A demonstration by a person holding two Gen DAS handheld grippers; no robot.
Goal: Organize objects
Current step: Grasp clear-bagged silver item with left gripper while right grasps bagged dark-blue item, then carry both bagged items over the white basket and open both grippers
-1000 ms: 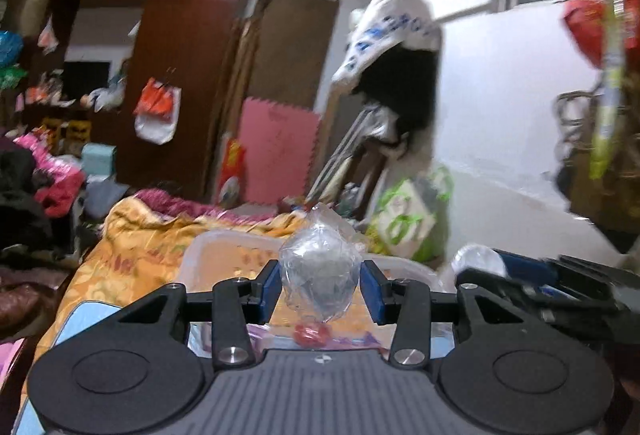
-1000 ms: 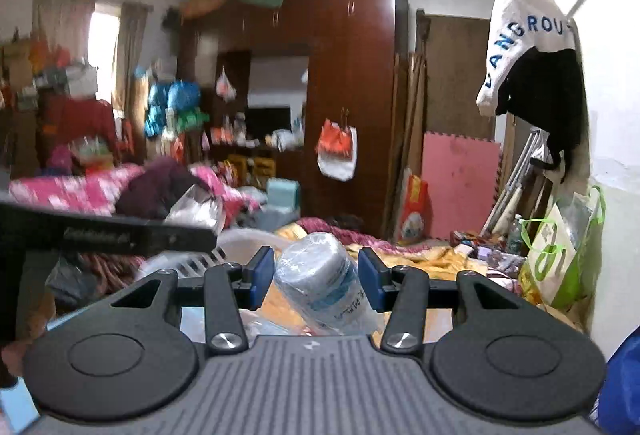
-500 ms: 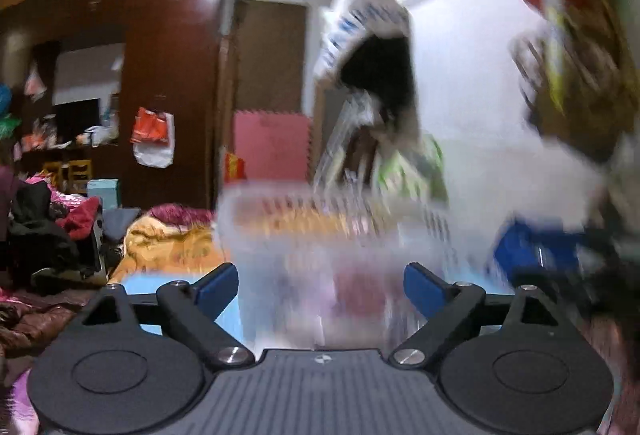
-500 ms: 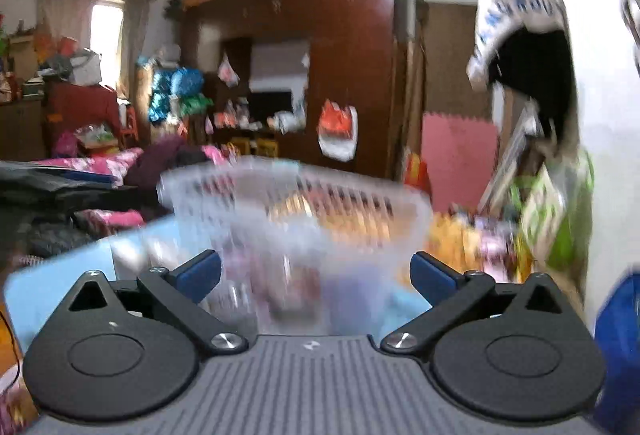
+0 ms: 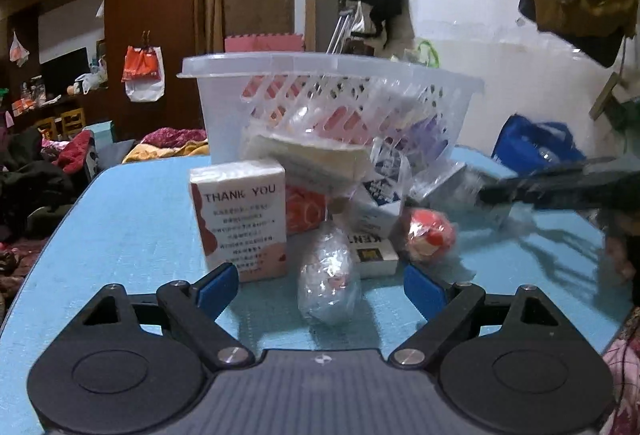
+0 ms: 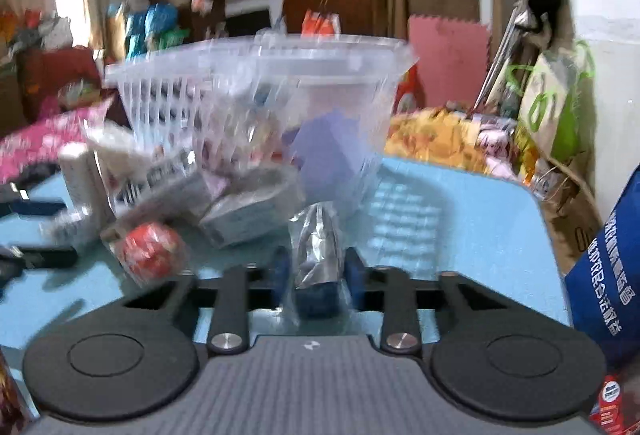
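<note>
A clear plastic basket (image 5: 328, 75) holding several small items stands on the blue table (image 5: 132, 219), with a pile of boxes and packets in front of it. My left gripper (image 5: 322, 289) is open low over the table, and a clear-wrapped packet (image 5: 328, 279) lies between its fingers. A "THANK YOU" box (image 5: 242, 219) and a red ball (image 5: 430, 231) sit just beyond. My right gripper (image 6: 318, 269) is shut on a clear-wrapped dark item (image 6: 318, 251) at table level in front of the basket (image 6: 256, 75). The red ball (image 6: 150, 253) lies to its left.
The right gripper's dark body (image 5: 560, 187) reaches in from the right in the left wrist view. A blue bag (image 6: 604, 263) stands at the table's right edge. Clothes, a wardrobe and a green bag (image 6: 556, 107) fill the room behind.
Both grippers held wrapped items above the basket, opened half a second ago, and have dropped to table level. The left stays open; the right has shut on a wrapped item.
</note>
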